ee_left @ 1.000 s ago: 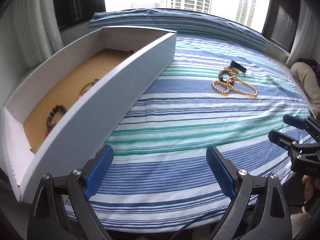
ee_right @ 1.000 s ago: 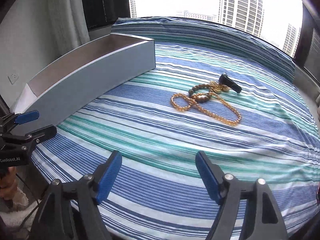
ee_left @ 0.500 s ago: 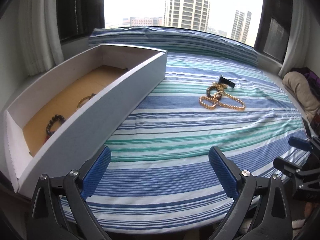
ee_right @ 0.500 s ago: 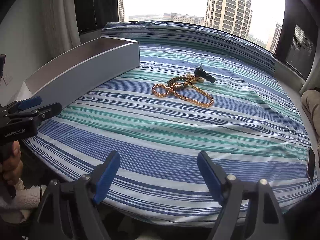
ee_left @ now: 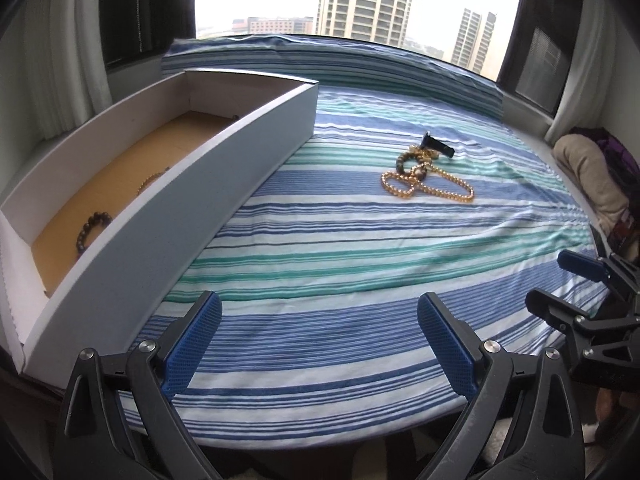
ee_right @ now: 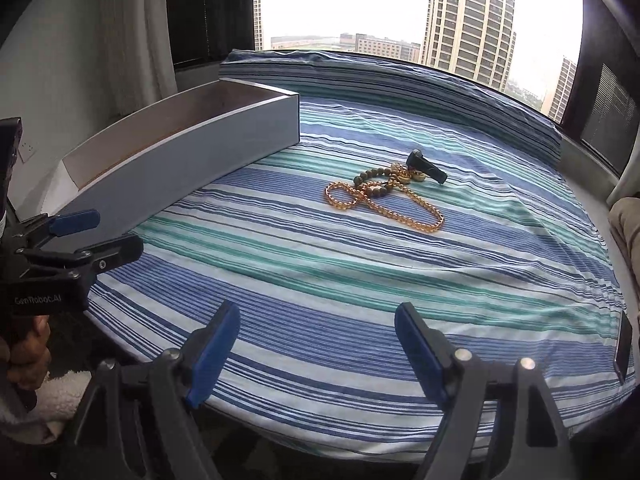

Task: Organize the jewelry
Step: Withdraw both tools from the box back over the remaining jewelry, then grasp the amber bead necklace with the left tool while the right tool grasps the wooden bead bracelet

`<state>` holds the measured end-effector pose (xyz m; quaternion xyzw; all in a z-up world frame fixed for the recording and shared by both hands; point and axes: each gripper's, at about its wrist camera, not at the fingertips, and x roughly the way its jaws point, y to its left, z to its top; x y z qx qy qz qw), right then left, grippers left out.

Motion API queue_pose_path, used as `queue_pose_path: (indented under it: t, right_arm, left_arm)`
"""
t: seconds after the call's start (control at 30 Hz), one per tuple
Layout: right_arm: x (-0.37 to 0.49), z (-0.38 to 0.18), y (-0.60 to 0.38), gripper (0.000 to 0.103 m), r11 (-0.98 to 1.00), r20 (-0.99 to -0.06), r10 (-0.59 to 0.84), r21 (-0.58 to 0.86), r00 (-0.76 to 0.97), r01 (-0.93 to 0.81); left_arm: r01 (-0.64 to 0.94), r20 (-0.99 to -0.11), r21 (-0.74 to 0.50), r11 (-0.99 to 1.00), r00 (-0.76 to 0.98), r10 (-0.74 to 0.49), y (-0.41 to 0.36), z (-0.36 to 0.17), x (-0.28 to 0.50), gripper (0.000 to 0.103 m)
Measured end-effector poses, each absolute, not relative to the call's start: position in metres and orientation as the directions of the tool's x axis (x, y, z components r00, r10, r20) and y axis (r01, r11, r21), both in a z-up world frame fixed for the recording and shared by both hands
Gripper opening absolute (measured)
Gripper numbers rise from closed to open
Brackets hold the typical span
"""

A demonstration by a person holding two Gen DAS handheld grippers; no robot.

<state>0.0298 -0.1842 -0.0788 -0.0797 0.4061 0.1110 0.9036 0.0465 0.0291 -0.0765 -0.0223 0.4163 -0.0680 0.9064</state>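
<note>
A pile of jewelry lies mid-bed: a gold bead necklace (ee_left: 430, 188) (ee_right: 384, 208), a dark bead bracelet (ee_left: 404, 162) (ee_right: 370, 182) and a black clip-like piece (ee_left: 438, 146) (ee_right: 426, 166). A long white box (ee_left: 224, 184) (ee_right: 192, 160) on the left holds a dark bead bracelet (ee_left: 90, 230) and a gold bracelet (ee_left: 150, 180). My left gripper (ee_left: 318, 334) is open and empty at the bed's near edge; it also shows in the right wrist view (ee_right: 98, 232). My right gripper (ee_right: 316, 344) is open and empty, far short of the pile; it also shows in the left wrist view (ee_left: 560, 284).
The blue, green and white striped bedcover (ee_left: 360, 272) spans the surface up to a window. Curtains (ee_left: 60, 60) hang at the left. A beige and purple bundle (ee_left: 592, 176) lies at the right edge. A dark flat object (ee_right: 622, 350) sits at the bed's right edge.
Both grippers have drawn back and risen toward the bed's near edge, so the box and jewelry look farther away. Both stay open and empty. The jewelry has not moved.
</note>
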Motion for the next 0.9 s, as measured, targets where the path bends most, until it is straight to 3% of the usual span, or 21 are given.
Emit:
queue_pose_path:
  t: [0.53, 0.9]
  right_arm:
    - [0.048, -0.106, -0.227, 0.081, 0.988, -0.813, 0.118, 0.040, 0.570, -0.149]
    - [0.066, -0.116, -0.270, 0.081, 0.993, -0.801, 0.119, 0.100, 0.586, -0.066]
  left_arm:
    - [0.176, -0.834, -0.042, 0.983, 0.535, -0.131, 0.007, -0.100, 0.077, 0.099]
    - [0.324, -0.816, -0.138, 0.936, 0.498, -0.293, -0.073, -0.093, 0.187, 0.098]
